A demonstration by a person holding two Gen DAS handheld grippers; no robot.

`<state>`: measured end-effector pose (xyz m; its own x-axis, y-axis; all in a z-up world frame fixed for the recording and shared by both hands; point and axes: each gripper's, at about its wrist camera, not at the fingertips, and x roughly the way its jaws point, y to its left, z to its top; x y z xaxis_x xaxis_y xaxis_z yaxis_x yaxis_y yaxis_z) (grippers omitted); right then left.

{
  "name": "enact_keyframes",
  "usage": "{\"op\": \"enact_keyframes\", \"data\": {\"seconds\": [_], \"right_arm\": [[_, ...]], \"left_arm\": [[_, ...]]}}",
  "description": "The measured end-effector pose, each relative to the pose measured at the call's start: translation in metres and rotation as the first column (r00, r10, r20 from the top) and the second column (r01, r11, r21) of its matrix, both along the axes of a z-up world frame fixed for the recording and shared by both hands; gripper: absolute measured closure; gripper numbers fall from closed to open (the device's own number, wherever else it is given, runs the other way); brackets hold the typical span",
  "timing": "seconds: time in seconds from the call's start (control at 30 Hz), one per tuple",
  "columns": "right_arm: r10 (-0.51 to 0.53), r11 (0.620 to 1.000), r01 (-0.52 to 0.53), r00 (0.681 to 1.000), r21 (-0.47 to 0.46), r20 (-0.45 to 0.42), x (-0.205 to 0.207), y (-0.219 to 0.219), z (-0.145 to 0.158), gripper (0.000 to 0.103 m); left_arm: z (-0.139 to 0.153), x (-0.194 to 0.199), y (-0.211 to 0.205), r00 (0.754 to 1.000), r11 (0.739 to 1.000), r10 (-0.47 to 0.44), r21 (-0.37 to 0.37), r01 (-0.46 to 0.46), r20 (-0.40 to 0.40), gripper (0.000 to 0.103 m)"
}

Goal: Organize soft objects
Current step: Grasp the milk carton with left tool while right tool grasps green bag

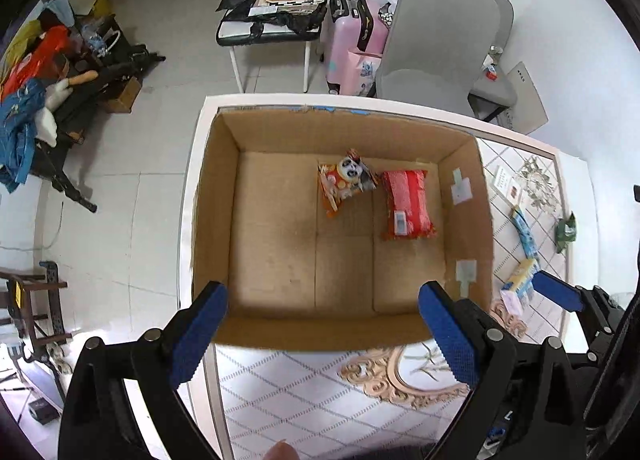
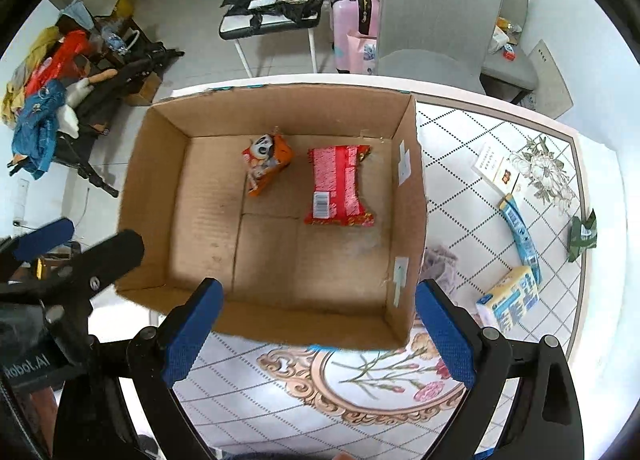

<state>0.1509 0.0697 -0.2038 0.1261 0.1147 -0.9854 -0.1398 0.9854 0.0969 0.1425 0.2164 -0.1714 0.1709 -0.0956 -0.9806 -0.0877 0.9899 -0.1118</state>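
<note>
red packet [image 2: 340, 186] beyond open right gripper [image 2: 318, 334]

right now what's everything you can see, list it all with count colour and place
cardboard box: 1, brown, open, on the table's left part
panda snack packet: 1, orange, box floor, far side
red packet: 1, red with a white barcode label, box floor, right of the panda packet
table: 1, white with diamond lines and flower prints, under the box
yellow-blue pack: 1, on the table right of the box
blue strip pack: 1, beyond the yellow-blue pack
green packet: 1, near the table's right edge
white card: 1, far right of the table
grey chairs: 2, behind the table
pink suitcase: 1, left of the chairs
left gripper: blue pads, open, empty
right gripper: blue pads, open, empty
</note>
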Motion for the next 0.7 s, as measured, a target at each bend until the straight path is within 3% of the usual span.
{"op": "enact_keyframes", "data": {"seconds": [0.23,0.43,0.57,0.7], "right_arm": [[0.002,0.999,-0.002,1.0,0.045,0.016,-0.016,-0.012,0.016,0.004],[-0.024,0.995,0.02,0.999,0.093,0.036,-0.021,-0.046,0.035,0.004],[-0.056,0.991,0.051,0.998,0.121,0.033,-0.022,-0.09,0.043,0.004],[-0.131,0.984,0.129,0.991,0.124,0.011,-0.025,-0.161,0.042,0.004]], "left_arm": [[0.025,-0.015,-0.006,0.999,0.999,0.028,0.015,-0.029,0.044,0.005],[0.053,-0.017,-0.038,0.994,0.998,0.005,0.062,-0.012,0.114,0.005],[0.064,-0.016,-0.079,0.99,0.997,-0.041,0.074,0.032,0.133,0.005],[0.059,-0.01,-0.13,0.987,0.994,-0.103,0.04,0.099,0.12,0.005]]}}
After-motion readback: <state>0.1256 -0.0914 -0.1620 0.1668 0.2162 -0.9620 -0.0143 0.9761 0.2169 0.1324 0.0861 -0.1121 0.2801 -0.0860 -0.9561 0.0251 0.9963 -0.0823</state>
